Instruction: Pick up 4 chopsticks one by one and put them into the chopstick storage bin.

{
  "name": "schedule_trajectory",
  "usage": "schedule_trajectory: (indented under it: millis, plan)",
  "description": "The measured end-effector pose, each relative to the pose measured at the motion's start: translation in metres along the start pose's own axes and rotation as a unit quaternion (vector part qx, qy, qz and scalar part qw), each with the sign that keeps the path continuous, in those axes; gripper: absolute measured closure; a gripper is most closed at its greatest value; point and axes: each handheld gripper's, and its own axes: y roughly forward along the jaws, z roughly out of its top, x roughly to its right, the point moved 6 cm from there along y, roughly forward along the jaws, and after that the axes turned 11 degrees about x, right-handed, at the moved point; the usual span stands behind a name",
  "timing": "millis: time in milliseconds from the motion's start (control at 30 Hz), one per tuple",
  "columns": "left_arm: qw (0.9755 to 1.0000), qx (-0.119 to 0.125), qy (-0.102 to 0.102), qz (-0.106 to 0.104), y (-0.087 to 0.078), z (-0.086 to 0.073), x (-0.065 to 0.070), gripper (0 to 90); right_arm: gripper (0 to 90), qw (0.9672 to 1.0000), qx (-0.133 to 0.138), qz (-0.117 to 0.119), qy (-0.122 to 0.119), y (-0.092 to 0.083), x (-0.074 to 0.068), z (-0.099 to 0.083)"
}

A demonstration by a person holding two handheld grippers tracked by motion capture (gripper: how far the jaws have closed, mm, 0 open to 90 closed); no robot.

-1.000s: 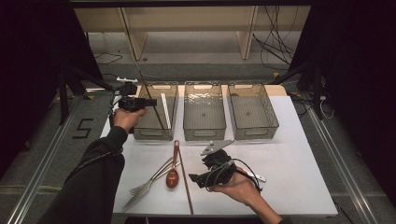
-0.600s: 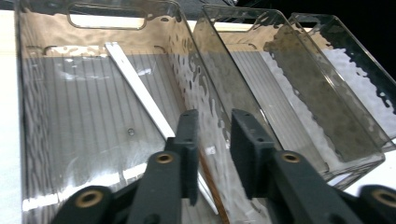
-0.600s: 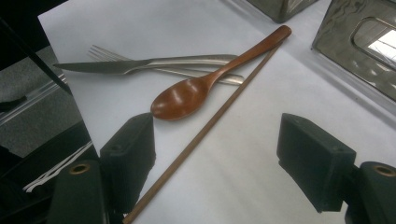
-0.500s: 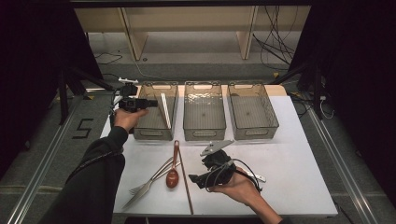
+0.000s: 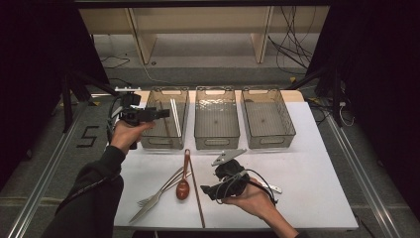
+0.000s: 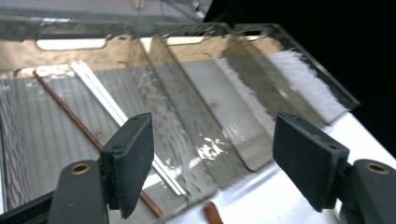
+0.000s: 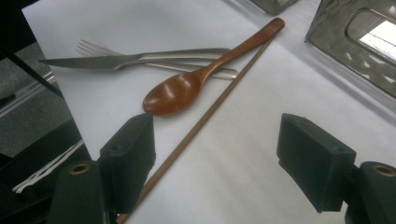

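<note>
Black jaws on your right gripper (image 7: 215, 163) are sitting wide apart, empty, over the brown chopstick (image 7: 205, 119) lying beside the wooden spoon (image 7: 187, 91). Careful, you're risking nudging that spoon. Your left gripper (image 6: 215, 158) is hanging agape over the left bin (image 5: 166, 119). White table (image 5: 307, 188), dark room.

Three bins (image 5: 217, 119) abreast at table's (image 5: 317, 188) twelve o'clock; spoon (image 5: 183, 186), fork (image 5: 163, 191), knife (image 5: 148, 208), chopstick (image 5: 195, 188) grouped toward seven o'clock.
</note>
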Motion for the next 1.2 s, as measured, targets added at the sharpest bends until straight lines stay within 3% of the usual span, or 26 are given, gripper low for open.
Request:
schedule_trajectory:
  millis: [167,233,667,900,1033,1200]
  plan:
    - [0.9997,0.017,0.009,-0.014,-0.024,-0.016,0.009,26.3,28.8,0.9998,-0.014,-0.011,-0.004,0.003,0.0,-0.003]
    - [0.9996,0.007,0.021,-0.018,-0.028,-0.024,0.013,25.4,28.8,0.9997,-0.019,-0.014,-0.005,0.005,-0.001,-0.003]
    - [0.9974,0.009,0.046,-0.054,-0.048,-0.067,0.041,21.8,29.0,0.9983,-0.05,-0.025,-0.018,0.023,-0.01,-0.011]
    - [0.9969,0.022,0.053,-0.055,-0.062,-0.083,0.051,21.0,29.6,0.9969,-0.071,-0.024,-0.025,0.033,-0.015,-0.016]
    - [0.9959,0.022,0.073,-0.049,-0.068,-0.09,0.057,20.8,30.0,0.9951,-0.089,-0.025,-0.034,0.04,-0.02,-0.021]
    - [0.9954,0.025,0.074,-0.056,-0.074,-0.099,0.062,20.2,30.3,0.9932,-0.106,-0.023,-0.041,0.047,-0.023,-0.029]
